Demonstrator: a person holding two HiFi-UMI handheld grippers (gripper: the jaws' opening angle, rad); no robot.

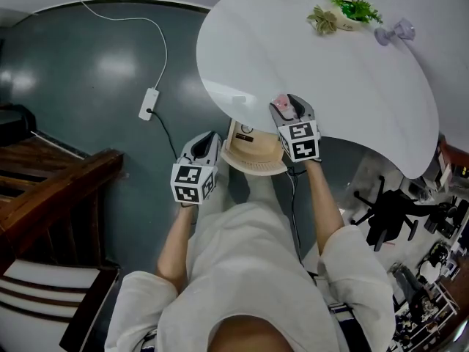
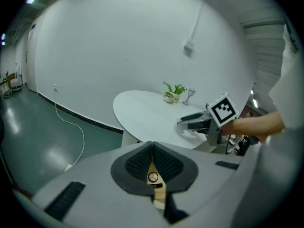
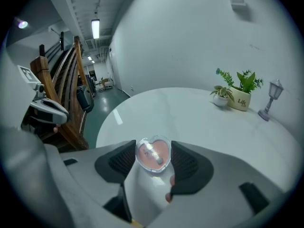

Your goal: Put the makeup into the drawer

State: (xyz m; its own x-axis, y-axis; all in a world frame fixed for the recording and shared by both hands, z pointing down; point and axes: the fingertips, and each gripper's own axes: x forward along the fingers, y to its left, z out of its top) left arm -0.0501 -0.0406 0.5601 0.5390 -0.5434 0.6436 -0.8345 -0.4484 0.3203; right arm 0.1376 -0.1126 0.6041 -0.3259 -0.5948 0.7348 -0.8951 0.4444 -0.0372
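Note:
A pink heart-shaped makeup compact (image 3: pixel 153 155) sits between the pads of my right gripper (image 3: pixel 153 148), which press on its two sides. In the head view that right gripper (image 1: pixel 287 105) holds the compact (image 1: pixel 282 106) over the near edge of the white table. Just below the edge is a light wooden drawer (image 1: pixel 253 152). My left gripper (image 1: pixel 211 139) hangs at the drawer's left side. Its pads meet at the tip of the left gripper (image 2: pixel 152 148). Wood of the drawer (image 2: pixel 157 186) with a small round ring shows through the slit below them.
The round white table (image 1: pixel 315 57) carries a potted plant (image 1: pixel 353 12) and a small lantern ornament (image 1: pixel 396 31) at its far side. A power strip with cable (image 1: pixel 149 103) lies on the dark floor. Wooden steps (image 1: pixel 51 189) stand left, an office chair base (image 1: pixel 388 215) right.

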